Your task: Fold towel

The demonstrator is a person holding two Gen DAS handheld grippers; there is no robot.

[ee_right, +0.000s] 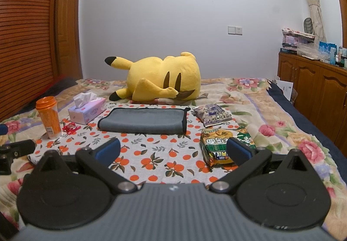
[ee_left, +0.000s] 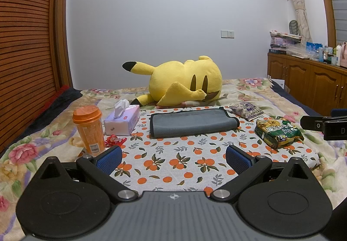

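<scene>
- Both grippers, left and right: jaws wide apart, holding nothing.
- Towel folded on cloth, ahead, untouched.
- Reach near corners together, pinch edge only.

One grey towel, one plush toy, one tissue box, one orange cup, two snack packets, one red candy wrapper

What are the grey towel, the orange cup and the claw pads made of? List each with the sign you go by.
Grey towel: soft, matte cloth, probably microfibre; short nap, limp rolled fold, black stitched edging.
Orange cup: likely translucent plastic; glossy wall, moulded lid, printed label.
Left claw pads: seemingly blue rubber or textured plastic; fine dotted grip pattern, set on smooth black hard-plastic arms. Right claw looks alike.
</scene>
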